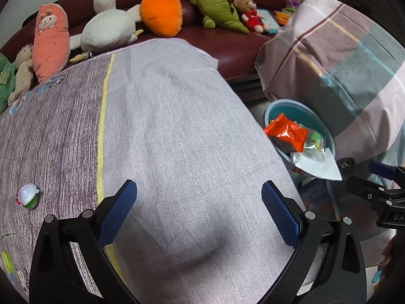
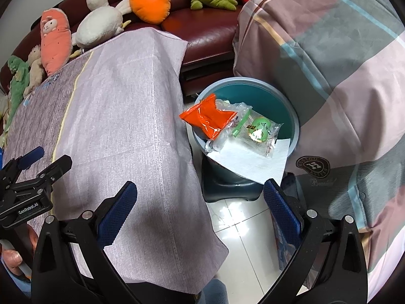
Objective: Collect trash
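bin (image 2: 291,129) base — hidden (under trash)

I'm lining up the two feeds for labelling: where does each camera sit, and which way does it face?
Left wrist: on the left gripper, facing forward over the cloth-covered table toward the sofa; its open fingers show, the right gripper at the edge.
Right wrist: on the right gripper, facing the bin beside the table; open fingers, left gripper, a hand.
Shared: table, bin, orange wrapper, plush toys.
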Tool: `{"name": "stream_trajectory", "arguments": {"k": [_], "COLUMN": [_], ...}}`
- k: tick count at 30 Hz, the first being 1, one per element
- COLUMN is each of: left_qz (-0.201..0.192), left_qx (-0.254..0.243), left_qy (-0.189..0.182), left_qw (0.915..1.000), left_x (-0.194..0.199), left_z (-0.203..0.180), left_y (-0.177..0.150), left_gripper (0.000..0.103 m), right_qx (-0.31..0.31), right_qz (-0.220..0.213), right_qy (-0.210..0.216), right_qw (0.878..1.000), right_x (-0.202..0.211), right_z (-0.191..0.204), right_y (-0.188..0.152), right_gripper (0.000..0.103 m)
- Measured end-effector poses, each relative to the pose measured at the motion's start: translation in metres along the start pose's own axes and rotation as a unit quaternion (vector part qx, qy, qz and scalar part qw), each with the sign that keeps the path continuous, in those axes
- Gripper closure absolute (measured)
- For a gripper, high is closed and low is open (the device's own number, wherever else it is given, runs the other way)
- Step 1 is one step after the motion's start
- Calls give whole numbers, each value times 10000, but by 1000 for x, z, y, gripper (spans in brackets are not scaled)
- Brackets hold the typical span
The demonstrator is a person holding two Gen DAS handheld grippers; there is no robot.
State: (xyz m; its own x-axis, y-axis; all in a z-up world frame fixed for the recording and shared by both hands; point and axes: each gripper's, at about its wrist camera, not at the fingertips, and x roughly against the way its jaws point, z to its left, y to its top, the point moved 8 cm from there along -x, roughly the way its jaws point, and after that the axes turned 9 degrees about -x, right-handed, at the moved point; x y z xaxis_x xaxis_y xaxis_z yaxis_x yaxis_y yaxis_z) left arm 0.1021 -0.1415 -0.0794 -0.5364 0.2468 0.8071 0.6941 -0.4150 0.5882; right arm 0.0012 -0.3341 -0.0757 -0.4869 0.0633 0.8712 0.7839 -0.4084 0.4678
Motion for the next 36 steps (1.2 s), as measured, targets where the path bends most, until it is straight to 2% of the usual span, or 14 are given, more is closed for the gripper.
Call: {"name": "stream_trajectory", "arguments": {"k": [36], "left_qz": [105], "left_qx": [-46], "left_qy": [154], "left_qw": [9998], "left_x": [-13], "left_z": [1], "left_y": [-9], "left_gripper": [4], "right_qx": [-25], "right_qz": [158], "right_qy": [-23], "right_qw": [9999], "right_x": [-19], "right_z": [-1], "right_y": [-4], "right_gripper": [7]}}
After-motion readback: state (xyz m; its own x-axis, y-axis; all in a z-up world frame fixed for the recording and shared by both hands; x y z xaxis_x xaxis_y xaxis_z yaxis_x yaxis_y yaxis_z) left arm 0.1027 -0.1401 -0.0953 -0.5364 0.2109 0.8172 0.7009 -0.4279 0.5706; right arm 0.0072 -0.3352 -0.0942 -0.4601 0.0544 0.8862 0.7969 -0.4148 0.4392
